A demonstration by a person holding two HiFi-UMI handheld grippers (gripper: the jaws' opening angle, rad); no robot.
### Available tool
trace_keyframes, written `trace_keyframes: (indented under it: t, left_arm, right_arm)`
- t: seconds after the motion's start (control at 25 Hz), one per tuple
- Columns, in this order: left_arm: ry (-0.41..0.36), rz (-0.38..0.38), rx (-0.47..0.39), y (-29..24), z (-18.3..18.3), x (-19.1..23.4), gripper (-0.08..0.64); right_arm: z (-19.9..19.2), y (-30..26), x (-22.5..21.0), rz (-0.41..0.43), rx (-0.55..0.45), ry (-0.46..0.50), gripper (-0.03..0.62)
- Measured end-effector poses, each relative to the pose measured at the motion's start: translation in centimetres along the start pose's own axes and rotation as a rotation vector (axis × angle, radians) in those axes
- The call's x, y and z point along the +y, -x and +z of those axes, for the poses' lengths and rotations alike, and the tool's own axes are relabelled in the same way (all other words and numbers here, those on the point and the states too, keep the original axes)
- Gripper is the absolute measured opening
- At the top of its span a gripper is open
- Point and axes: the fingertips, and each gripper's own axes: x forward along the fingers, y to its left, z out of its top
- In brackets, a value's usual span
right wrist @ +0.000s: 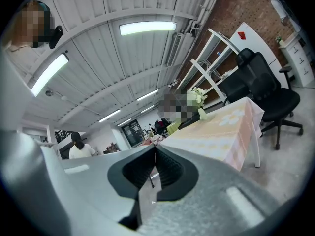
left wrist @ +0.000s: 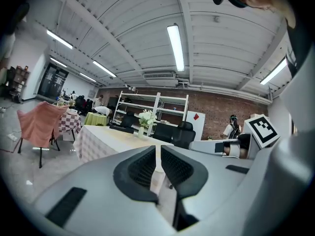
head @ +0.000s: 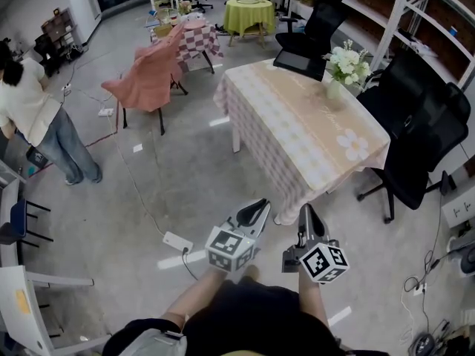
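Closest in, two of them, carried low and side by side in front of the body over bare floor, both pointing forward at the tabletop [head: 312, 124]. Left hand-held gripper [head: 256, 208]: jaws drawn in to a hairline slit, ribbed pads [left wrist: 142, 168] facing each other, nothing clamped. Right hand-held gripper [head: 308, 215]: jaws pressed fully together, likewise holding nothing. Probably kept closed simply because nothing is within reach; neither touches anything, and the nearest tabletop corner lies just ahead of the tips.

On the floor just left of the left hand-held gripper, one white power strip [head: 178, 242], its cable trailing off across the room, presumably laid there to bring power to the middle of the space.

Next out, one long tabletop under a pale checked cloth hanging to the sides. Only one thing on it: a vase of white flowers [head: 345, 69], upright near the far right edge, seemingly placed as decoration, well apart from both hand-held grippers.

Drawn up around it, black office chairs: one at the far end [head: 312, 39], one large one on the right side [head: 419, 143]; possibly another behind that, hard to separate.

Farther left, one chair draped in pink cloth [head: 152, 76] and one standing person [head: 37, 117]. Farthest back, two small tables: one checked [head: 199, 37], one green [head: 249, 10].
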Motion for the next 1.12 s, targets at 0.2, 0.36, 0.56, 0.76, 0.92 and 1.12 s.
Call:
trace_keyframes:
  t: [0.2, 0.36, 0.56, 0.76, 0.92, 1.12]
  left_arm:
    - [0.007, 0.007, 0.004, -2.1, -0.2, 0.8, 0.038]
    - [0.015, 0.01, 0.015, -3.2, -0.7, 1.4, 0.038]
    - [0.019, 0.027, 0.011, -4.1, -0.9, 2.1, 0.038]
    - [0.02, 0.034, 0.015, -4.2, -0.9, 1.9, 0.038]
    - [0.021, 0.047, 0.024, -3.7, -1.3, 2.1, 0.038]
    - [0.016, 0.048, 0.023, -3.5, -1.2, 1.5, 0.038]
  right_arm:
    - [0.1, -1.9, -1.5, 0.009, 0.017, -0.002, 0.003]
    - [-0.3, -2.8, -2.1, 0.018, 0.036, -0.008, 0.003]
    - [-0.7, -3.5, -2.8, 0.022, 0.046, -0.015, 0.003]
    - [-1.0, -3.4, -3.1, 0.023, 0.061, -0.025, 0.003]
    - [-1.3, -3.1, -2.9, 0.033, 0.065, -0.035, 0.003]
    - [-1.7, -2.2, -2.8, 0.042, 0.078, -0.045, 0.003]
